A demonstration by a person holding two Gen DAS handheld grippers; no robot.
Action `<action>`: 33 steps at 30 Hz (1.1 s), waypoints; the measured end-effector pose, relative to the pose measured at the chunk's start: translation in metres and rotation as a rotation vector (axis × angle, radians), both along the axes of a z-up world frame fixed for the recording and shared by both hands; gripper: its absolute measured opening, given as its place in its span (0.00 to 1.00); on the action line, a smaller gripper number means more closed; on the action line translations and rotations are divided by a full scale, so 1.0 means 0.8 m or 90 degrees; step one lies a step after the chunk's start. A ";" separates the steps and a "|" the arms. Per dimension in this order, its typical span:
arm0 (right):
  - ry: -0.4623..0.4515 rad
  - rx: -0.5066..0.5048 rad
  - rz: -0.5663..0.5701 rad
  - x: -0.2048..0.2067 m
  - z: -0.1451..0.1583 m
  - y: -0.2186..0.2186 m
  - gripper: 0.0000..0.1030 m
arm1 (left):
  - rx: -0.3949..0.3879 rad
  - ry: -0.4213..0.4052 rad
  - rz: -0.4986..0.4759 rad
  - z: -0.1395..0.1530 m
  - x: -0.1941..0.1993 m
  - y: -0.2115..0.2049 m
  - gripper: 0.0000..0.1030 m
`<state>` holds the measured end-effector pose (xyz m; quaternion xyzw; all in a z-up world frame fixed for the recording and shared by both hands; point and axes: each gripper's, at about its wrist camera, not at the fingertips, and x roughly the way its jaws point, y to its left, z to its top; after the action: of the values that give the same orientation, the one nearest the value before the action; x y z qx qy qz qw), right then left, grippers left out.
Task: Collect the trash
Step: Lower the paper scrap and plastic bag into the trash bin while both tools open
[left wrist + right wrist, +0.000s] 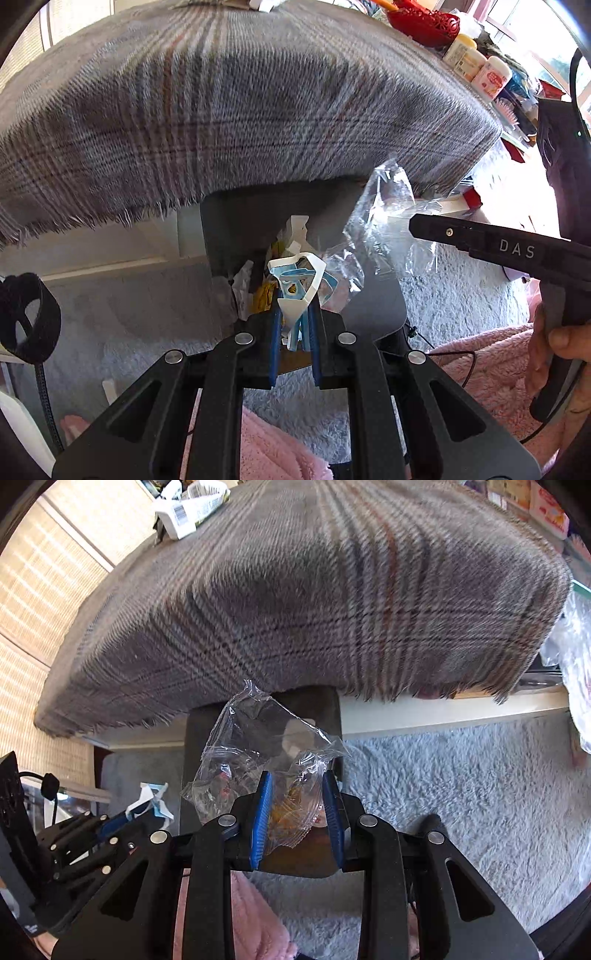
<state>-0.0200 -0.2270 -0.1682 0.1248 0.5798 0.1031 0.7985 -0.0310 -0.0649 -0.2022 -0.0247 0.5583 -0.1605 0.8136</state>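
Observation:
My left gripper (294, 321) is shut on a crumpled white and blue wrapper (297, 282) and holds it over a dark grey bin (369, 306) that holds several bits of paper trash. My right gripper (297, 801) holds a clear plastic wrapper (258, 746) between its blue pads (262, 812), jaws partly closed on it, above the same bin (328, 709). In the left wrist view the right gripper (417, 223) comes in from the right with the clear wrapper (384, 229) hanging at its tip. The left gripper (147, 805) shows at the lower left of the right wrist view.
A table under a grey plaid cloth (229, 110) overhangs the bin. White packaging (184, 513) lies on its far end. Bottles (476, 70) and a red basket (424, 22) stand beyond it. A pale shaggy rug (461, 782) covers the floor, with pink fleece (491, 362) near me.

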 end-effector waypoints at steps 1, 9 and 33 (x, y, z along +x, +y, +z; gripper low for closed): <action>0.002 0.002 0.002 0.000 -0.004 0.004 0.28 | 0.000 0.004 0.001 -0.005 0.001 0.001 0.11; 0.016 -0.013 0.017 0.004 -0.029 0.026 0.28 | -0.006 0.036 0.010 -0.048 0.017 0.004 0.11; -0.015 0.003 -0.023 0.015 -0.018 0.009 0.97 | 0.010 0.017 0.013 -0.037 0.030 0.008 0.92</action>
<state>-0.0083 -0.2201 -0.1825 0.1357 0.5681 0.0917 0.8065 -0.0072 -0.0588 -0.2319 -0.0261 0.5704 -0.1475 0.8076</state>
